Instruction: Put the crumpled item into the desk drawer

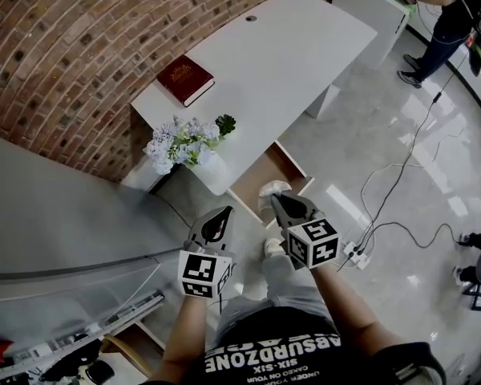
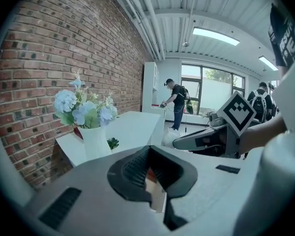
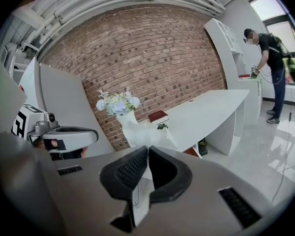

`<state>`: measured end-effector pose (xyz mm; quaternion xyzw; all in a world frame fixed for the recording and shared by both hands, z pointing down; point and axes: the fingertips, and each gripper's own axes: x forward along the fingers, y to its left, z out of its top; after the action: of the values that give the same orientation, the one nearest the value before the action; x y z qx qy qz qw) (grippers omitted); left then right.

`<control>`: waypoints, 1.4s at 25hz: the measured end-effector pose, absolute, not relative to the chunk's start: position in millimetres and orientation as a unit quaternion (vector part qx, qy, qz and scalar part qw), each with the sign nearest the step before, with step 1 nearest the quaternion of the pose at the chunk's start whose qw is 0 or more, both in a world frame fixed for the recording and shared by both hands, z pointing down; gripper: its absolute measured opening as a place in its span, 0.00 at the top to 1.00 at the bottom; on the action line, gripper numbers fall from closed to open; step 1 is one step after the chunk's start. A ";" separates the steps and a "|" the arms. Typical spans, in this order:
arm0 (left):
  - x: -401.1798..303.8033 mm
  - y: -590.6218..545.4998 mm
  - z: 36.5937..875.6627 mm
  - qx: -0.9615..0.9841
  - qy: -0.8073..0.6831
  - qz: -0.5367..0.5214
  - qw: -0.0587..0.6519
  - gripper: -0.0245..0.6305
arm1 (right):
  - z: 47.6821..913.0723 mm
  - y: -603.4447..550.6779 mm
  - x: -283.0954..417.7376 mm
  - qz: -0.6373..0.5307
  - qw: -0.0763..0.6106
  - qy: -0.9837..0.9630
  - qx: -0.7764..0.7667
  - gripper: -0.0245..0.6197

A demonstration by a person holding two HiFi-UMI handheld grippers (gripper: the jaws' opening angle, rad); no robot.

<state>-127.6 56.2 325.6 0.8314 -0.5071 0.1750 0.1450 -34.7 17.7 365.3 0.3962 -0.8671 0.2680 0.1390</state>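
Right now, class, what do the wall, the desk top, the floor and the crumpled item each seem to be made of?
Wall: red-brown brick, matt, mortar joints visible.
Desk top: smooth white board, perhaps laminate or paint; even.
Floor: polished tile or stone, glossy with reflections.
Crumpled item: white, sharply creased, probably paper or thin plastic; held in the right hand-held gripper.

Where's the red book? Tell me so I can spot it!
Find the long white desk along the brick wall. Near its end with the flowers lies the book, flat, the only dark red thing on it.
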 end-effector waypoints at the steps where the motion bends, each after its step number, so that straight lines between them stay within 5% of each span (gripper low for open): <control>1: -126.3 54.0 328.4 0.831 -0.506 0.176 0.149 0.96 | 368.1 15.1 -34.6 0.270 0.141 -0.867 0.394 0.95; 35: -106.4 21.4 395.9 0.832 -0.459 0.232 0.207 0.96 | 459.8 -18.4 -34.5 0.342 0.193 -0.842 0.371 0.95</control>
<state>-106.4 21.4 395.9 0.8324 -0.4589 0.2320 0.2069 -34.5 -18.4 459.8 0.3709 -0.8416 0.3422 0.1928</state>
